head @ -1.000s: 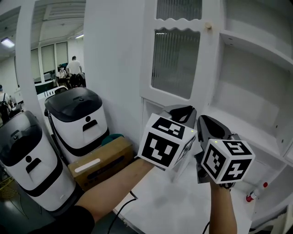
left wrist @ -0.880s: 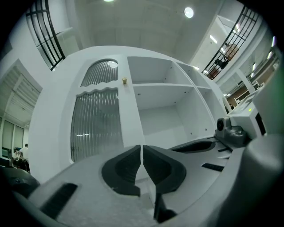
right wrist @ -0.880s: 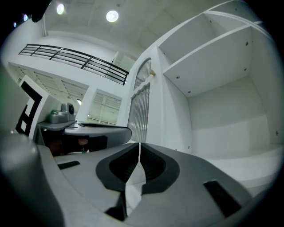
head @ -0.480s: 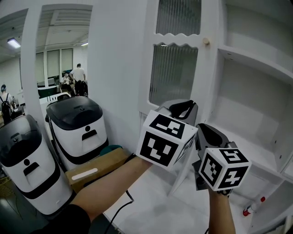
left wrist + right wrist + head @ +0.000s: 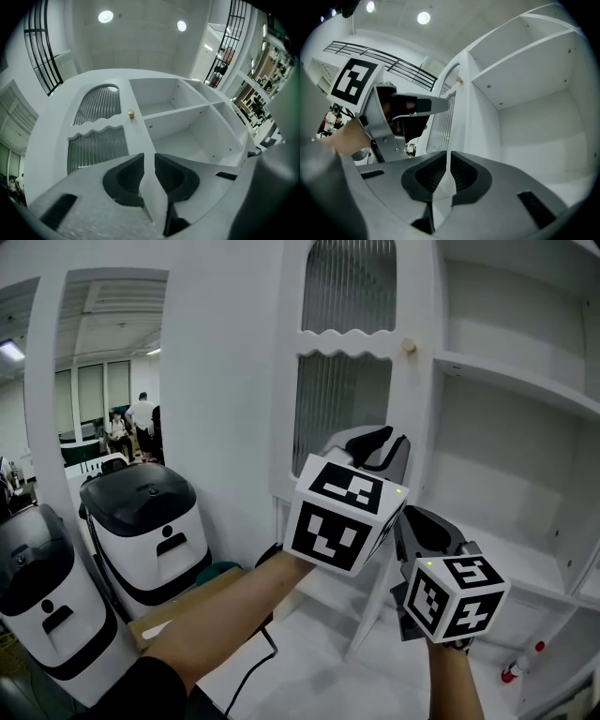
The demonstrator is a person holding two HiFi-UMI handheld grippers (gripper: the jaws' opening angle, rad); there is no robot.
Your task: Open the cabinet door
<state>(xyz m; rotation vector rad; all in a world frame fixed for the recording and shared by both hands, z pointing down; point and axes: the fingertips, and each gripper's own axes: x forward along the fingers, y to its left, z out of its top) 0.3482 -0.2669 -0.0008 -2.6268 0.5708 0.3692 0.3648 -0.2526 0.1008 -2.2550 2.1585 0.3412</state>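
The white cabinet door (image 5: 356,381) has two ribbed glass panes and a small round knob (image 5: 409,346) on its right edge. In the left gripper view the knob (image 5: 131,113) lies above the jaws and apart from them. My left gripper (image 5: 382,448) is raised in front of the door's lower pane, below the knob. Its jaws have just been opening, and the narrow gap in the left gripper (image 5: 149,161) holds nothing. My right gripper (image 5: 419,521) hangs lower and to the right, before the open shelves. The right gripper (image 5: 448,161) is shut on nothing.
Open white shelves (image 5: 511,371) fill the cabinet to the right of the door. A red-capped marker (image 5: 521,664) lies low at the right. Two white-and-black machines (image 5: 145,521) and a cardboard box (image 5: 178,610) stand on the floor at the left. People stand far behind.
Both grippers have risen, the left one more, up along the door toward the knob. The left jaws now show a small gap. The view has tilted upward.
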